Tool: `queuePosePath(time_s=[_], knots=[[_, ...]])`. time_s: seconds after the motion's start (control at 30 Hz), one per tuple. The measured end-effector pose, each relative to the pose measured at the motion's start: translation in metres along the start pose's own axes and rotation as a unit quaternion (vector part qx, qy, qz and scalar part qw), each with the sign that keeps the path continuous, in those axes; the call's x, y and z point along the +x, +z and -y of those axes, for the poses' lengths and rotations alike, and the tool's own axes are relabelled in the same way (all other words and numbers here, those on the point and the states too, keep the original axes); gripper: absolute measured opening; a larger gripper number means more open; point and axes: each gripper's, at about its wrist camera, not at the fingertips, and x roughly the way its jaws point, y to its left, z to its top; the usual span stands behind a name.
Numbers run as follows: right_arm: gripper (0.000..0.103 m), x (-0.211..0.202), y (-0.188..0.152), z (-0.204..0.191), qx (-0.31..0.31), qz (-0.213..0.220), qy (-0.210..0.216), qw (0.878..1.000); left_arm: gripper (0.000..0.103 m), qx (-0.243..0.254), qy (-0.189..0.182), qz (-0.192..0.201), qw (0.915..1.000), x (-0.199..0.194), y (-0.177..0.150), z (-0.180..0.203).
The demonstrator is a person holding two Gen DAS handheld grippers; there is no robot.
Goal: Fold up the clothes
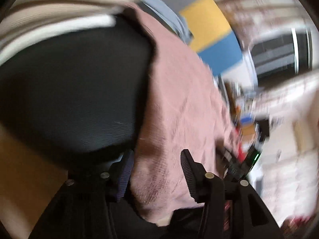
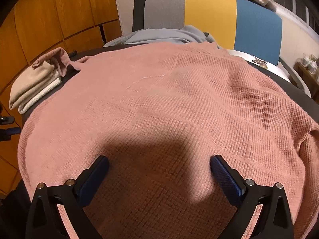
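Spread flat under the gaping right gripper [image 2: 159, 164]: pink sweater [image 2: 169, 103]. Between left gripper [image 1: 157, 161] fingers, sweater edge, grip unclear. Worth lifting evenly.

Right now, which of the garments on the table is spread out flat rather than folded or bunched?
The pink knit sweater, spread under the right gripper. The beige and white pieces are stacked folded; the grey garment lies bunched behind.

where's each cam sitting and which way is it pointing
Left wrist: on the left gripper, tilted and blurred, looking along the pink sweater past the black table; its own fingers show, open, sweater fabric between them.
Right wrist: on the right gripper, looking down across the spread sweater towards the striped chair; open fingers show.
Shared: sweater, chair, folded stack.
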Motion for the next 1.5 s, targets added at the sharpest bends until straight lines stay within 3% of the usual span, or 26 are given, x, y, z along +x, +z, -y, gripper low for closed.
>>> queuePosePath(time_s=[0.1,0.13,0.17,0.23,0.3,0.4,0.5,0.57,0.67,0.8,0.97,1.2,1.37,1.5], knots=[[0.103,0.001,0.000,-0.001,-0.002,0.000,-0.003,1.000,0.049,0.059,0.020,-0.024,0.9978,0.017,-0.006,0.013],[0.103,0.001,0.000,-0.001,-0.002,0.000,-0.004,1.000,0.040,0.070,0.030,-0.027,0.9967,0.017,-0.005,0.016],[0.103,0.001,0.001,-0.001,-0.002,-0.002,-0.006,1.000,0.009,0.062,0.031,-0.037,0.9969,0.015,-0.003,0.016],[0.103,0.002,0.006,-0.002,0.001,-0.010,-0.010,1.000,0.008,0.049,0.030,-0.050,0.9971,0.009,0.003,0.015],[0.103,-0.002,0.011,0.000,0.016,0.000,-0.005,1.000,0.008,0.047,0.027,-0.033,0.9980,-0.012,0.006,0.015],[0.103,-0.012,0.019,0.005,0.046,0.027,0.008,0.999,0.008,0.046,0.074,-0.031,0.9957,-0.027,0.009,0.012],[0.103,-0.002,0.012,0.008,0.062,-0.001,0.015,0.998,0.009,0.037,0.123,-0.058,0.9900,-0.017,0.009,0.009],[0.103,0.001,0.006,0.001,0.037,0.002,0.008,0.999,0.011,0.059,0.143,-0.066,0.9858,-0.012,0.010,0.022],[0.103,0.005,0.006,-0.007,0.008,-0.004,-0.004,1.000,0.017,0.086,0.128,-0.035,0.9874,-0.026,0.025,0.051],[0.103,0.004,0.007,0.000,0.024,0.003,0.014,1.000,0.025,0.098,0.077,0.045,0.9912,-0.033,0.064,0.079],[0.103,0.001,0.020,0.017,0.072,0.010,0.050,0.996,0.026,0.175,0.066,0.054,0.9809,0.037,0.117,0.139],[0.103,0.010,0.104,0.052,0.105,0.081,0.053,0.990,0.028,0.248,0.056,0.056,0.9654,0.128,0.188,0.212],[0.103,0.057,0.166,0.105,0.164,0.066,0.094,0.980,0.028,0.275,0.105,0.077,0.9527,0.175,0.232,0.219],[0.103,0.119,0.193,0.148,0.216,0.006,0.116,0.969,0.028,0.244,0.145,0.078,0.9556,0.195,0.248,0.185]])
